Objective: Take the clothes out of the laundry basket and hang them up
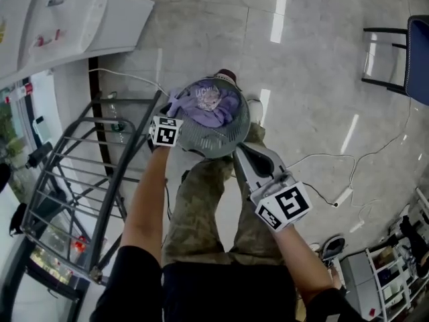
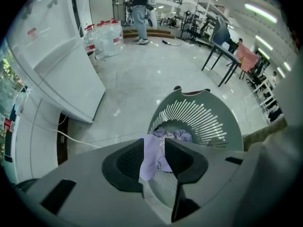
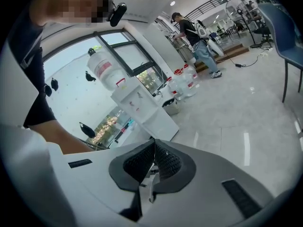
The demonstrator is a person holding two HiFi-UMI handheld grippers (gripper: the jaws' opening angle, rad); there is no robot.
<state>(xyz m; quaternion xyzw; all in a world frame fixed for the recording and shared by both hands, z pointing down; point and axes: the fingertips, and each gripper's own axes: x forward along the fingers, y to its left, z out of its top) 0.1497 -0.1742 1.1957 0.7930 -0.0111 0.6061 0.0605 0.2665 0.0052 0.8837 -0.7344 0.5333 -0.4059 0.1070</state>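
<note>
Clothes [image 1: 213, 104] lie heaped in the one laundry basket [image 1: 236, 136], which stands on the floor [image 1: 315, 66] just ahead of the person's feet. The heap is lilac and purple with a paler patterned piece on top. Separate garments cannot be counted, and the lower layers are hidden by the basket wall.

Two grippers are in view. In the head view the left gripper [image 2: 163, 148] sits at the basket's left rim, its tips covered by its own marker cube [image 1: 165, 131]. Its own view shows it pinching a fold of lilac cloth [image 2: 149, 160] that trails back into the slotted basket close beyond the jaws.

The right gripper [image 3: 153, 148] is pressed together and lies at the basket's near right edge. Whether anything thin is caught in it cannot be made out.

One drying rack [image 1: 74, 180] stands to the left, cut off by the frame edge.
</note>
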